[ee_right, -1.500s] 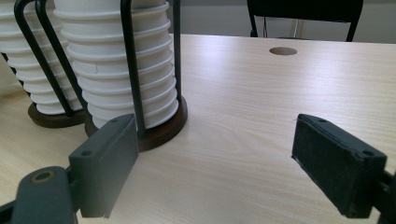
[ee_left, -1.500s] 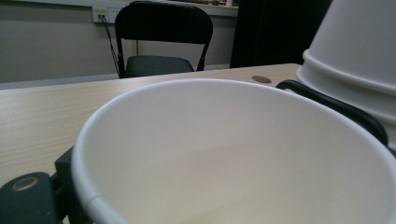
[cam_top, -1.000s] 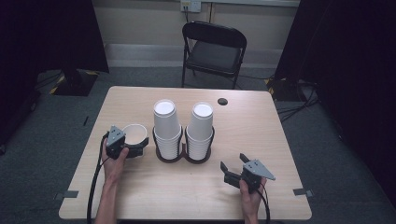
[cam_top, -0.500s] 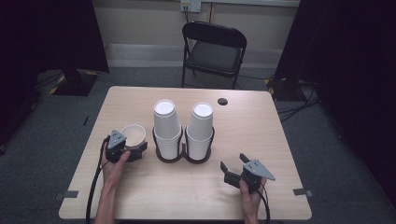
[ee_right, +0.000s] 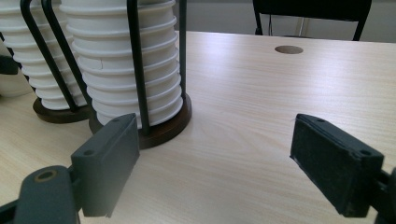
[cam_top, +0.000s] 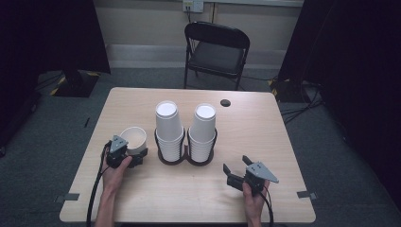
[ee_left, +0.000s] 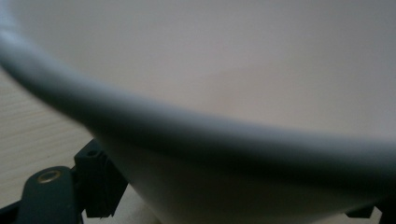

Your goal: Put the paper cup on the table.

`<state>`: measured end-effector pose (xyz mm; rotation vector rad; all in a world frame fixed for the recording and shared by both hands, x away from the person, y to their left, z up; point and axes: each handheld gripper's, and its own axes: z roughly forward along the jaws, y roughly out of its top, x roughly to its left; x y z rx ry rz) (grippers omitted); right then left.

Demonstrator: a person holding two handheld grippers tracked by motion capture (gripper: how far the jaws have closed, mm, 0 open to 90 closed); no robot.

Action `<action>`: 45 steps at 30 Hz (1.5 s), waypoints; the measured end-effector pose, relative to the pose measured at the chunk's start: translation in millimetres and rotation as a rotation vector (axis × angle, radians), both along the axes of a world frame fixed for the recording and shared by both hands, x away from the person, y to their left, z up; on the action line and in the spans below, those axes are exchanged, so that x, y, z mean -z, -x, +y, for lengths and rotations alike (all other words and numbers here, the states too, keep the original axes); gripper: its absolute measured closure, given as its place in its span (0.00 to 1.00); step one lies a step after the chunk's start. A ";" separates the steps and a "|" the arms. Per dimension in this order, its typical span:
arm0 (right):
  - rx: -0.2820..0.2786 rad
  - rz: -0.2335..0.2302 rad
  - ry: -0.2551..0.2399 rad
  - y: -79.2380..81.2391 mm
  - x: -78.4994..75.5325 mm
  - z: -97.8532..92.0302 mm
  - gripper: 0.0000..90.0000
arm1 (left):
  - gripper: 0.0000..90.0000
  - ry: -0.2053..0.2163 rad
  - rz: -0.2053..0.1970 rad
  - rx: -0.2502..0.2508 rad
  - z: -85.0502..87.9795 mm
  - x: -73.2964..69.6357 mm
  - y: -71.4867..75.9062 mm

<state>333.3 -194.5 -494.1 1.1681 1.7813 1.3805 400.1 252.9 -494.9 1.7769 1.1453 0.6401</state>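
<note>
While clamped: left tool [cam_top: 135, 158], cup [cam_top: 133, 138].

Upright white paper cup [cam_top: 133, 139] left of holder [cam_top: 185, 158]

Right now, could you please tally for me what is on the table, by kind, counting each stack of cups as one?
Single white cup: 1
Stacks of white cups: 2
Dark double cup holder: 1
Handheld grippers, left gripper and right gripper: 2
Total: 6
</note>
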 end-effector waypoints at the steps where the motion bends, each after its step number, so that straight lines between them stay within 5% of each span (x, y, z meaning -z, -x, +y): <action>1: -0.001 0.000 -0.001 0.0 0.0 -0.1 0.17 | 0.17 0.000 -0.001 -0.001 -0.1 -0.7 0.6; 3: 0.000 0.000 0.000 0.1 0.0 0.1 0.17 | 0.17 -0.009 -0.001 -0.012 0.5 -2.0 2.3; 7: -0.001 -0.001 -0.002 0.0 0.1 0.0 0.17 | 0.17 0.047 -0.006 -0.019 1.3 -1.2 6.7; 23: 0.000 -0.001 -0.002 0.0 0.1 0.0 0.17 | 0.17 0.056 -0.012 -0.014 2.1 1.1 28.7; 34: 0.001 -0.002 0.000 0.2 0.0 0.1 0.17 | 0.17 0.058 -0.068 -0.009 4.8 -3.6 52.9; 45: 0.003 -0.006 0.002 0.6 0.1 0.2 0.17 | 0.17 0.115 -0.111 0.028 -2.9 -5.7 80.8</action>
